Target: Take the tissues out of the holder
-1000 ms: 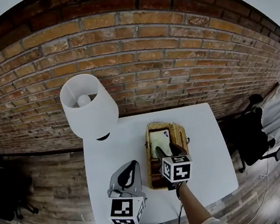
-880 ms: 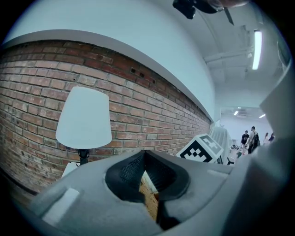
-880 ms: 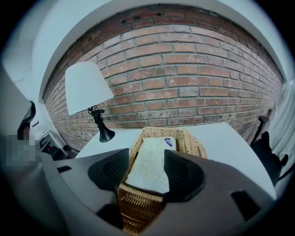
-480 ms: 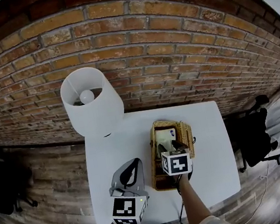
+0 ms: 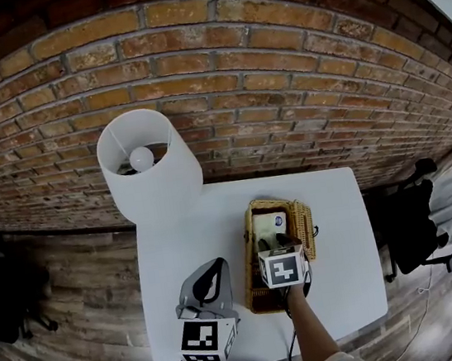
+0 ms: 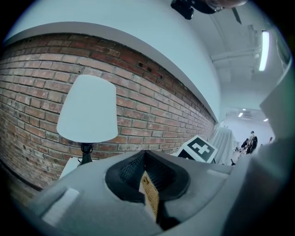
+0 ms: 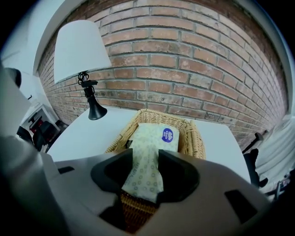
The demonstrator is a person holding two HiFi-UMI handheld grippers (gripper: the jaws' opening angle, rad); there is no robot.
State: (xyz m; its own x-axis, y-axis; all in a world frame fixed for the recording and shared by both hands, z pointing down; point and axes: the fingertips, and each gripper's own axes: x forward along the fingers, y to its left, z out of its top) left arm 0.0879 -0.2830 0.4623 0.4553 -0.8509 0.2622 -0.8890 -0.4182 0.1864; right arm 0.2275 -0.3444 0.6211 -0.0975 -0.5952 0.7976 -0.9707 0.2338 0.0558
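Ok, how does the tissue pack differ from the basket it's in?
The tissue pack is soft, pale green and printed, with a blue label; the basket is stiff tan wicker. The pack is narrower, lying inside the open-topped basket. Both are oblong and run the same way.

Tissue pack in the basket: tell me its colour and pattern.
Tissue pack: pale yellow-green with small rings and a blue label; clearest in right gripper view.

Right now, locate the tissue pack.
In the head view, the tissue pack sits in the wicker basket, right of the lamp, on the white table.
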